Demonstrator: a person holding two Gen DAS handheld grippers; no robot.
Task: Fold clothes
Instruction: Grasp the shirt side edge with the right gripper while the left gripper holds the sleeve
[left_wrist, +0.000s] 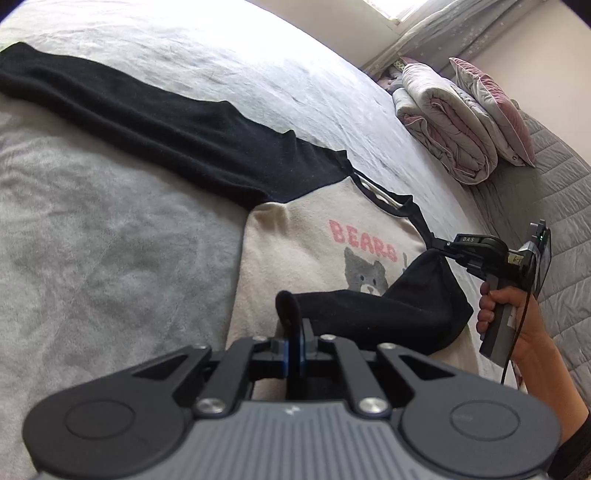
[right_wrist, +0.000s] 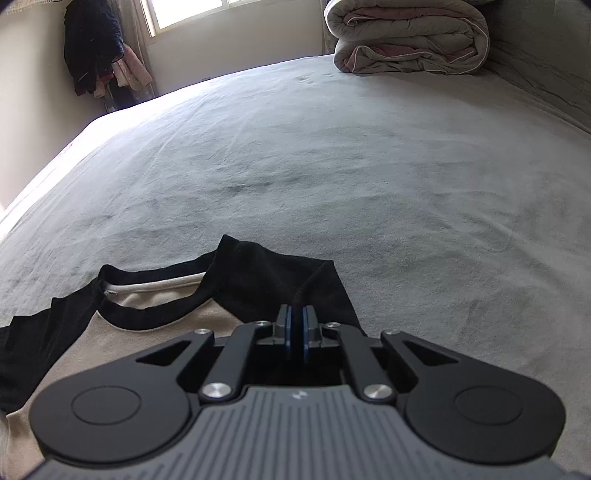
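A cream shirt (left_wrist: 295, 251) with black sleeves, pink "BEARS" lettering and a grey bear print lies on the bed. One black sleeve (left_wrist: 147, 122) stretches flat to the far left. The other black sleeve (left_wrist: 399, 310) is folded over the chest. My left gripper (left_wrist: 295, 325) is shut on that sleeve's cuff end. My right gripper (left_wrist: 441, 248) is shut on the same sleeve at the shoulder, held by a hand (left_wrist: 506, 314). In the right wrist view the right gripper (right_wrist: 296, 317) pinches black shoulder fabric (right_wrist: 273, 280) beside the black-trimmed neckline (right_wrist: 147, 314).
A grey-white bedsheet (right_wrist: 332, 177) covers the wide bed. A folded quilt (left_wrist: 443, 125) (right_wrist: 406, 37) and a pink pillow (left_wrist: 495, 107) sit at the headboard end. Dark clothes (right_wrist: 92, 44) hang by the window in the corner.
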